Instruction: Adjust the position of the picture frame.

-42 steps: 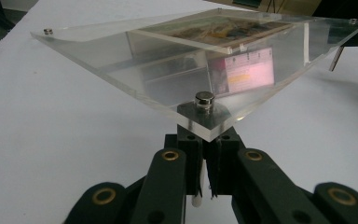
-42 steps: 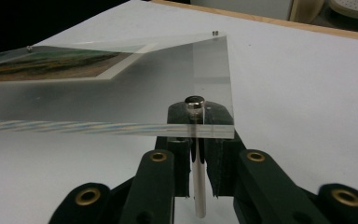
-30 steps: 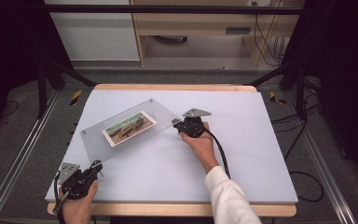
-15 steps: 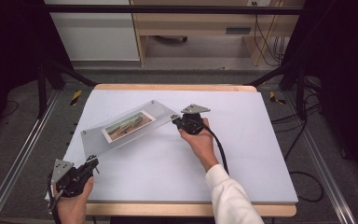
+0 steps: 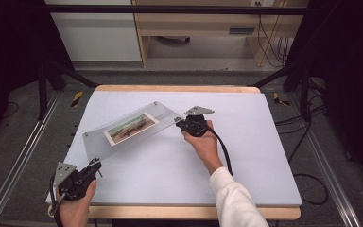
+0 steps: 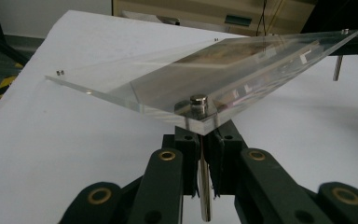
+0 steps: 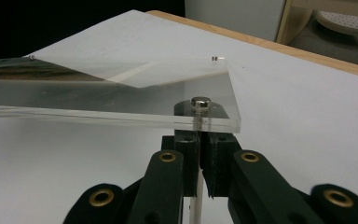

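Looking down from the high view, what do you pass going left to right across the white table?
Left gripper at the near left corner → clear acrylic frame with a photo inside → right gripper at the frame's right corner → bare white table.

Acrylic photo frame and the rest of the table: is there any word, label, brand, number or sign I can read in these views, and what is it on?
None can be read.
Picture inside the clear acrylic frame: a brownish landscape-like image, no lettering visible.
Grey panel on the wooden furniture behind the table: too small and blurred to tell whether it bears text.
Yellow-and-black striped marks on the floor: hazard stripes only, no words.
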Action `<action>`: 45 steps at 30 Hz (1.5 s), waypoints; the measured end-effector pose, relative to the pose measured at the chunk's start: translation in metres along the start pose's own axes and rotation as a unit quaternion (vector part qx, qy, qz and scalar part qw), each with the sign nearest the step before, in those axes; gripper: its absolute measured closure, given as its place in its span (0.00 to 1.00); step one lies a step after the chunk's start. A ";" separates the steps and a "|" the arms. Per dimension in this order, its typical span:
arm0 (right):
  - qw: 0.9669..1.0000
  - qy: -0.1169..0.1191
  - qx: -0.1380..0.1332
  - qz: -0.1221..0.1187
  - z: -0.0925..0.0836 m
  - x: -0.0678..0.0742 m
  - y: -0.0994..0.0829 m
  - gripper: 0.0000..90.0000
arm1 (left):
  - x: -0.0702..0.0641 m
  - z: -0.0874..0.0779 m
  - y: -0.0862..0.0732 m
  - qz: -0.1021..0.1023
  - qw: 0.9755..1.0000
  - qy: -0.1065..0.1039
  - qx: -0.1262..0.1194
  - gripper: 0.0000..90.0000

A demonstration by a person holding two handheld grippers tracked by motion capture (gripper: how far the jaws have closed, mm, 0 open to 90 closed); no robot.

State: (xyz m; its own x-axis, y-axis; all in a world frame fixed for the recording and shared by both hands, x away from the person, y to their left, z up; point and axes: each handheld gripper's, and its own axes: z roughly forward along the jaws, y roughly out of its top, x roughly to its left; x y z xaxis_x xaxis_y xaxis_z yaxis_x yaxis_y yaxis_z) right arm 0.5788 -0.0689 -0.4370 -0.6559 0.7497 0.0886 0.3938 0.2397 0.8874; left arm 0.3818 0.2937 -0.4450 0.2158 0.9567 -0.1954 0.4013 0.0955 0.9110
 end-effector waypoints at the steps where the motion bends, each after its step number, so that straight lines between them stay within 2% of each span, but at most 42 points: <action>1: 1.000 0.001 -0.001 0.000 0.000 0.000 0.000 0.95 | 0.000 0.000 0.000 -0.002 1.000 0.000 -0.001 0.89; 6: 1.000 0.004 0.000 0.002 0.000 -0.001 -0.001 0.95 | 0.003 -0.001 0.000 -0.018 1.000 -0.009 -0.002 0.93; 13: 1.000 0.018 0.001 0.019 0.001 -0.004 0.000 0.93 | 0.005 0.000 0.000 -0.023 1.000 -0.010 0.004 0.94; 19: 1.000 0.016 -0.006 0.011 0.000 -0.003 0.001 0.95 | 0.003 -0.001 0.002 -0.004 1.000 0.000 0.002 0.93; 26: 1.000 0.006 -0.015 0.004 -0.008 -0.001 0.008 0.95 | -0.002 -0.003 0.013 0.010 1.000 -0.006 -0.012 0.92; 33: 1.000 -0.008 -0.013 -0.001 -0.025 -0.008 0.012 0.95 | -0.010 0.002 0.025 0.018 1.000 -0.017 -0.018 0.92; 34: 1.000 -0.012 -0.018 0.002 -0.031 -0.011 0.012 0.95 | -0.014 0.003 0.030 0.026 0.999 -0.019 -0.021 0.92; 36: 1.000 -0.013 -0.019 0.006 -0.033 -0.012 0.013 0.95 | -0.017 0.004 0.033 0.032 0.999 -0.021 -0.024 0.92; 42: 0.999 -0.034 -0.035 0.011 -0.057 -0.022 0.017 0.95 | -0.029 0.012 0.048 0.044 0.998 -0.038 -0.033 0.92; 45: 0.998 -0.045 -0.040 0.015 -0.068 -0.026 0.017 0.95 | -0.035 0.018 0.053 0.059 0.997 -0.045 -0.035 0.91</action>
State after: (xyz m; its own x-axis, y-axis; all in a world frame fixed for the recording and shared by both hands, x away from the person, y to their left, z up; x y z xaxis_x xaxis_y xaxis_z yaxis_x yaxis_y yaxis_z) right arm 0.5588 -0.1261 -0.3941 -0.5828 0.8090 0.0770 0.3565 0.1694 0.9188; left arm 0.4113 0.2599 -0.3964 0.3375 0.9345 -0.1134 0.3059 0.0050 0.9520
